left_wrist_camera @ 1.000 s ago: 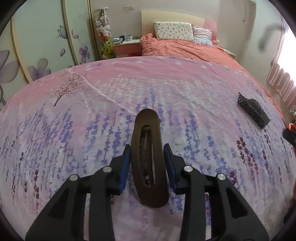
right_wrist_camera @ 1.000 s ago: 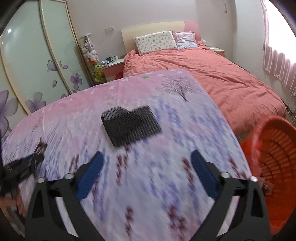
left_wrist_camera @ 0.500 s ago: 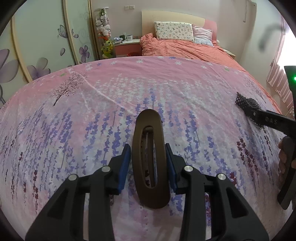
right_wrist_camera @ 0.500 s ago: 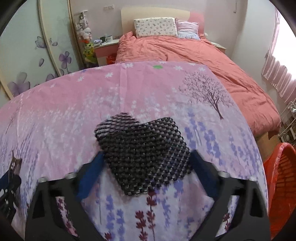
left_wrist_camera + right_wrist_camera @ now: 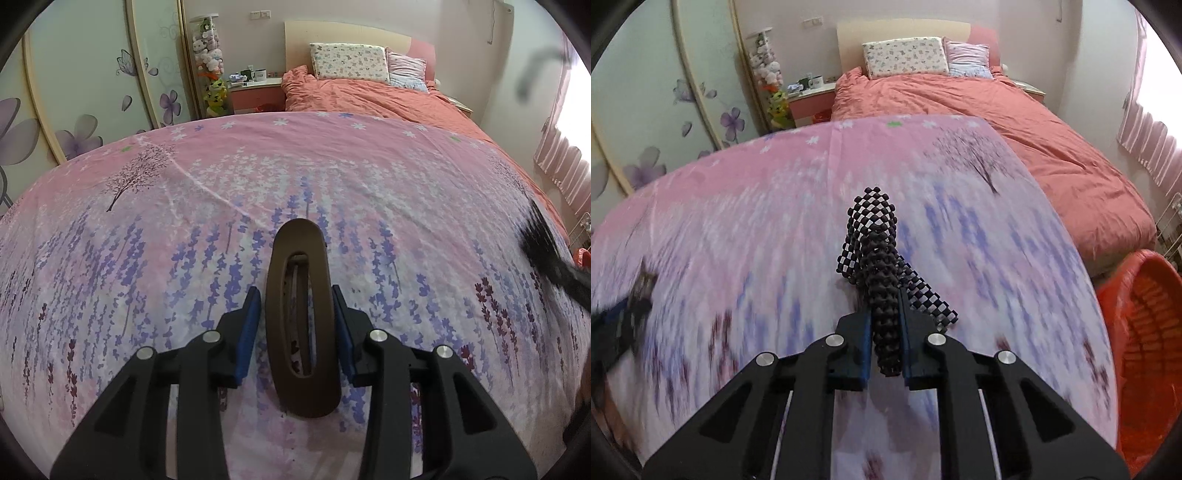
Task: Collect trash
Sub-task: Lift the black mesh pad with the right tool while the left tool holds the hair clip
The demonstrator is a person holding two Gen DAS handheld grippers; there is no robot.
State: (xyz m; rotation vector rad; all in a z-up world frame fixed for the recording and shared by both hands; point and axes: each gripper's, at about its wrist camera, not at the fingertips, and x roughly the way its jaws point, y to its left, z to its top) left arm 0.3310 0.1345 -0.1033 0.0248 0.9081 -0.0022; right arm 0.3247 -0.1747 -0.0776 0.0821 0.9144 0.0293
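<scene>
My right gripper [image 5: 885,339] is closing on the black mesh scrap [image 5: 877,258], bunched frame-centre, bound for the orange basket [image 5: 1145,332] at right. My left gripper [image 5: 297,328] pinches the brown oval clip [image 5: 301,317] lower centre, over the bedspread [image 5: 184,221].

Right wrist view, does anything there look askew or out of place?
Yes. The black mesh mat is bunched into a crumpled fold between the closing jaws of the right hand-held gripper, not lying flat. The orange basket beside the bed appears tipped on its side.
</scene>
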